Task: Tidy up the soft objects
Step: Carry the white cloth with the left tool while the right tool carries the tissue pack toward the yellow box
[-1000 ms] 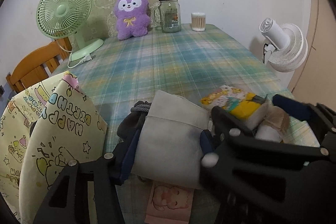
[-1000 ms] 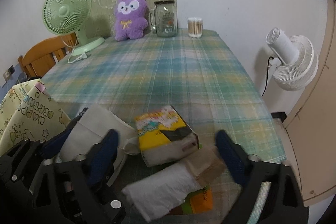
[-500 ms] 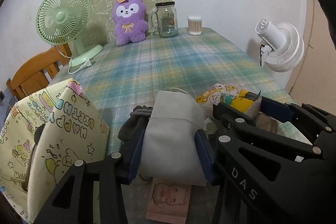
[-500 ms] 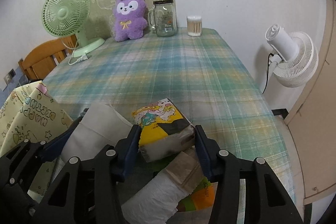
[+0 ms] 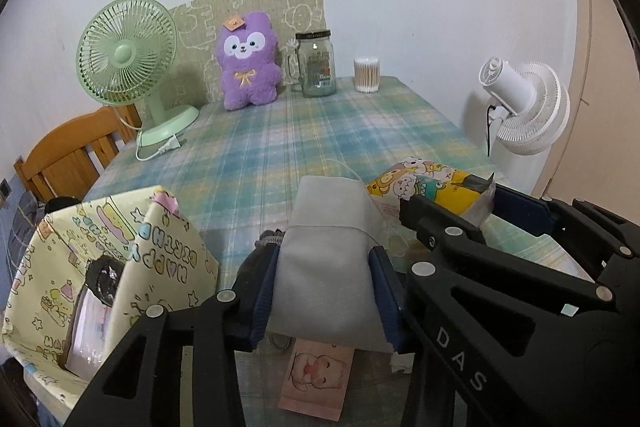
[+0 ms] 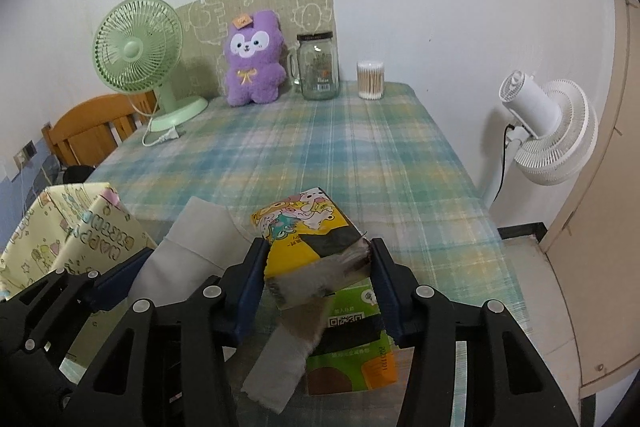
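Observation:
A folded grey cloth (image 5: 328, 227) is between the blue pads of my left gripper (image 5: 326, 267), whose jaws are closing and pressing its sides. A dark garment (image 5: 260, 247) and a pink pack (image 5: 316, 379) lie under it. My right gripper (image 6: 318, 259) is shut on a yellow cartoon-printed tissue pack (image 6: 308, 231), held just above a green pack (image 6: 352, 347) and a pale rolled cloth (image 6: 280, 367). The same tissue pack (image 5: 432, 183) shows right of the grey cloth in the left wrist view. A yellow birthday gift bag (image 5: 100, 267) stands open at the left.
On the plaid tablecloth (image 6: 360, 155), the far edge holds a green desk fan (image 5: 128, 59), a purple plush (image 5: 248, 61), a glass jar (image 5: 316, 63) and a cotton-swab tub (image 5: 366, 75). A wooden chair (image 5: 72, 155) is at left, a white fan (image 6: 548, 131) at right.
The right jaws, wide a second ago, have shut on the tissue pack. The left jaws have narrowed onto the grey cloth. Both grippers have risen a little with their loads.

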### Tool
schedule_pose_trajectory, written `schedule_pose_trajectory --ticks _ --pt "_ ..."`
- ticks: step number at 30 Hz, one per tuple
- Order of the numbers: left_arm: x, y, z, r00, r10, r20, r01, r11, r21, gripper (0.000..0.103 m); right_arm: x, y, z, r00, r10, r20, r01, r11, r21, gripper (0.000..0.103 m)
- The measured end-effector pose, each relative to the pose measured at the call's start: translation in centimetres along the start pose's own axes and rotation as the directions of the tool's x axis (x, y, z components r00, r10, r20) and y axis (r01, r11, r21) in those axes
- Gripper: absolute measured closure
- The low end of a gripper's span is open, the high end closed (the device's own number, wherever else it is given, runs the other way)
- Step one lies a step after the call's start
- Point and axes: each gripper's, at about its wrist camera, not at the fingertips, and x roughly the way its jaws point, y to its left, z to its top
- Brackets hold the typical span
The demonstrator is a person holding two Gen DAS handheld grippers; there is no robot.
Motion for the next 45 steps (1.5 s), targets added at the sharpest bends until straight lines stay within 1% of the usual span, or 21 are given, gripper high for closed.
schedule_pose_trajectory --ticks 13,23,45 --pt "-3.2 0.1 1.8 0.998 -0.013 0.063 0.014 1.0 -0.003 0.058 -3.7 0.2 1.8 0.997 -0.007 0.073 0.006 1.0 0.018 0.049" --pt "-5.5 0.7 2.6 0.994 -0.033 0.104 0.033 0.999 -0.001 0.058 -6.6 0.9 2.8 0.993 -0.023 0.12 0.02 0.999 0.028 0.049" --pt "-9.2 3.3 2.9 0.986 -0.04 0.162 0.04 0.999 0.003 0.058 -9.9 4.0 3.6 0.985 -0.046 0.166 0.041 0.999 0.035 0.049"
